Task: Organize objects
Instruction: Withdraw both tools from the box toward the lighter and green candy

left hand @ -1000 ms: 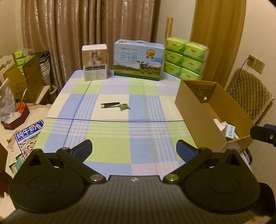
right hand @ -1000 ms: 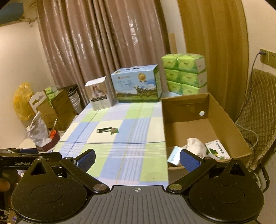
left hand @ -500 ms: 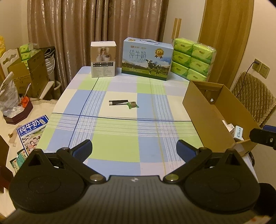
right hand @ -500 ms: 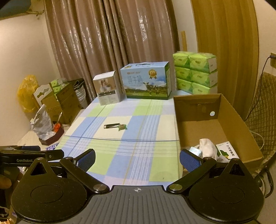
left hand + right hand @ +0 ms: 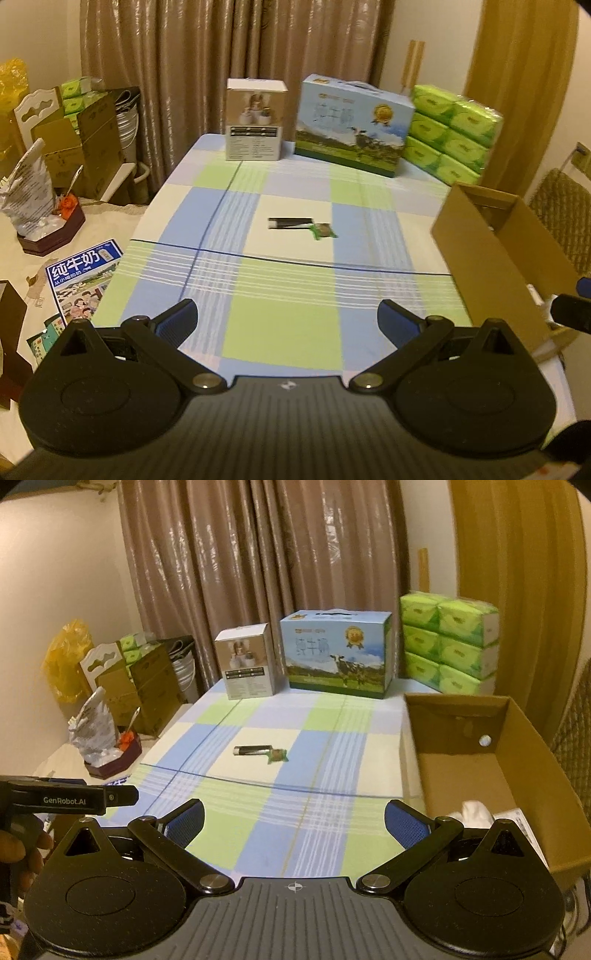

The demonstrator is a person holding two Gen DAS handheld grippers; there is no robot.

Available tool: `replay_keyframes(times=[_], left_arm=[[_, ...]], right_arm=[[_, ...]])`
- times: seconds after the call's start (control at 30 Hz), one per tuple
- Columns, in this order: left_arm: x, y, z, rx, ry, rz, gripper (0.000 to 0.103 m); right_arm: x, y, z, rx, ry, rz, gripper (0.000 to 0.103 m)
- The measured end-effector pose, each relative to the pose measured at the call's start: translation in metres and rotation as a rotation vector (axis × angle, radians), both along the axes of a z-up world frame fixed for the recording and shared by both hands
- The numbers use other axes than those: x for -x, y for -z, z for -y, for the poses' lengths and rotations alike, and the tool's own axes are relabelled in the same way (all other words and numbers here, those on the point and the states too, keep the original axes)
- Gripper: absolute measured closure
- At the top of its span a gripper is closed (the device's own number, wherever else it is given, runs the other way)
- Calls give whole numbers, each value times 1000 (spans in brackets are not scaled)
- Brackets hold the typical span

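Checked cloth covers the worktop (image 5: 280,295), and both sets of tongs hang over its near edge: left tongs (image 5: 287,320) spread apart and empty, right tongs (image 5: 294,819) likewise. Mid-worktop lie a dark tube (image 5: 290,223) and, touching it, a green-wrapped piece (image 5: 323,231), well apart from the cardboard box (image 5: 517,760) at the right edge. Judging by this, it's the approach step; next comes reaching forward. Compared with a second ago, both cameras sit higher and further back.
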State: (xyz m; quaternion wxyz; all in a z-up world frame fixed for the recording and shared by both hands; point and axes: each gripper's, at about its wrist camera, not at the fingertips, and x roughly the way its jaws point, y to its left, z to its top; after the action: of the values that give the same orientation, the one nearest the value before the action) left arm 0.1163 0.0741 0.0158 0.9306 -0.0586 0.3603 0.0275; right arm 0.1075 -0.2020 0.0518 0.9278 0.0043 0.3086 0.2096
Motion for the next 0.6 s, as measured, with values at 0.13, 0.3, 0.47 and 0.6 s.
replay_keyframes(times=[0.13,0.3,0.47,0.6], left_arm=[[-24,11,-14,-20,-15,8,1],[-61,34,-32,-33,-32,16,1],[-102,61,-41,-73,-40,13,1],[-134,85,-47,-77,-48,4,1]], right_arm=[[-25,15,-18,21,-21,-1,2],[-64,44,-40,29,-33,-5,2],[-110,77,-60,27,-35,-21,2],[-145,103,-74,25,-53,-36,12]])
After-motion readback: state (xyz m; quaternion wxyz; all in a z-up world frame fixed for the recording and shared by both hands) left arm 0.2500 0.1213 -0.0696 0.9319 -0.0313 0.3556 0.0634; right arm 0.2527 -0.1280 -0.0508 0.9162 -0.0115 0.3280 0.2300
